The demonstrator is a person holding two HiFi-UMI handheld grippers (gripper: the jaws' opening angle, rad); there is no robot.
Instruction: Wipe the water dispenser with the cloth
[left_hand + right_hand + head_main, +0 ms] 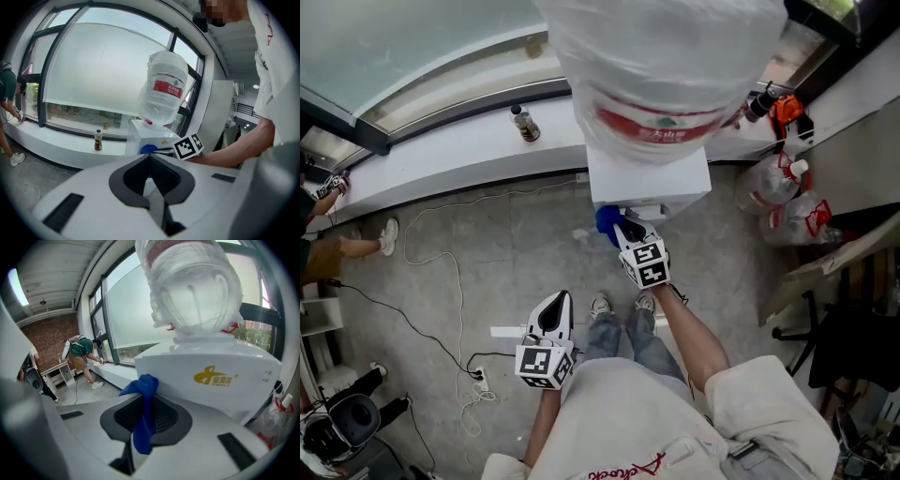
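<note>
Right gripper (pixel 145 414) holds a crumpled blue cloth (pixel 143 425) against the white box-shaped water dispenser (pixel 211 373).
Its jaws are clamped on the cloth; the left gripper (pixel 153 182) is held well apart, jaws together, empty.

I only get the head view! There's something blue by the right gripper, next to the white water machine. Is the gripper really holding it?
Observer: Yes. The right gripper view shows the right gripper with its jaws closed on a blue cloth.
Operator: Is the cloth touching the machine?
Observer: Its top bunch looks pressed against a front corner of the water dispenser.
Operator: What's the other gripper got?
Observer: Nothing. The left gripper view shows the left gripper shut, with nothing between its jaws.
</note>
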